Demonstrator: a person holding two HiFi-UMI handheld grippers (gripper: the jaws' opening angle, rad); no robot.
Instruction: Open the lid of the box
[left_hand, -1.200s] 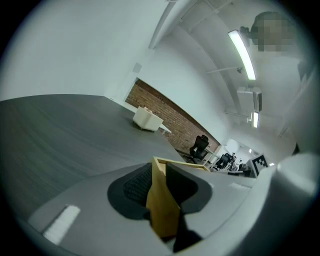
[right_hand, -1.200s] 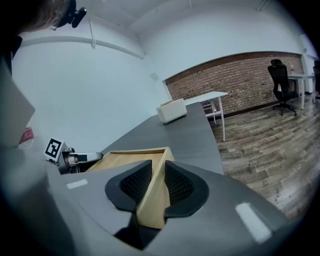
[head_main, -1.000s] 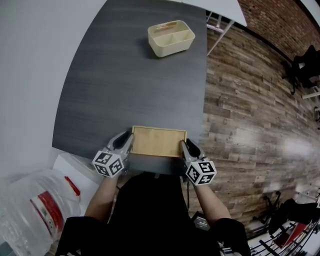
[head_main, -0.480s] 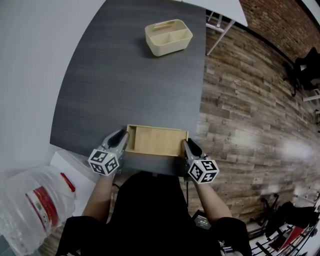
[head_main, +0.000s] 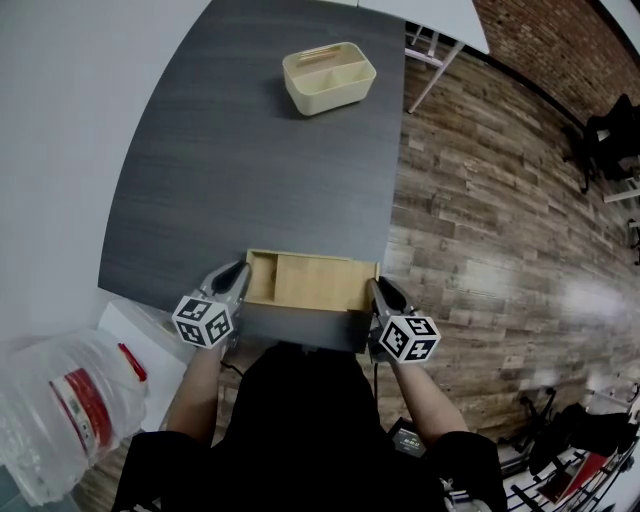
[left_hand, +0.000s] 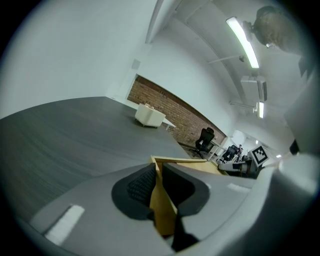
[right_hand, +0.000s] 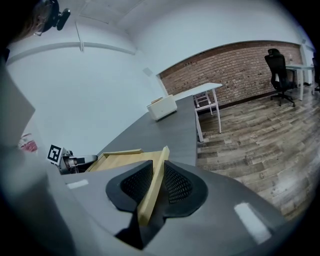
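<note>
At the far left, below the table's near corner, lies a clear plastic container (head_main: 70, 410) with a red label. Just right of it, the left gripper (head_main: 237, 278) reaches in over the near edge of the dark grey table (head_main: 250, 150), its marker cube (head_main: 203, 320) facing up. In the left gripper view its jaws are pinched on the box (head_main: 259, 278): the thin wooden left end wall stands upright between the two black pads (left_hand: 140, 182), and both press on it. The box is pale wood and sits at the table's near edge, right in front of the person. A narrow strip of its inside shows open at the left end. The rest is covered by the lid (head_main: 318, 283), a flat wooden panel lying level and slid partway to the right. Far back on the table, well apart from the box, stands a cream divided caddy (head_main: 328, 77). At the lid's right end is the right gripper (head_main: 378, 292). Its jaws have just been closing, and the right gripper view shows the lid's thin edge slanting between the ribbed pads (right_hand: 177, 186), clamped by both. Further right lies the wood-plank floor (head_main: 480, 220), with a black office chair (head_main: 610, 130) at the edge of view.
</note>
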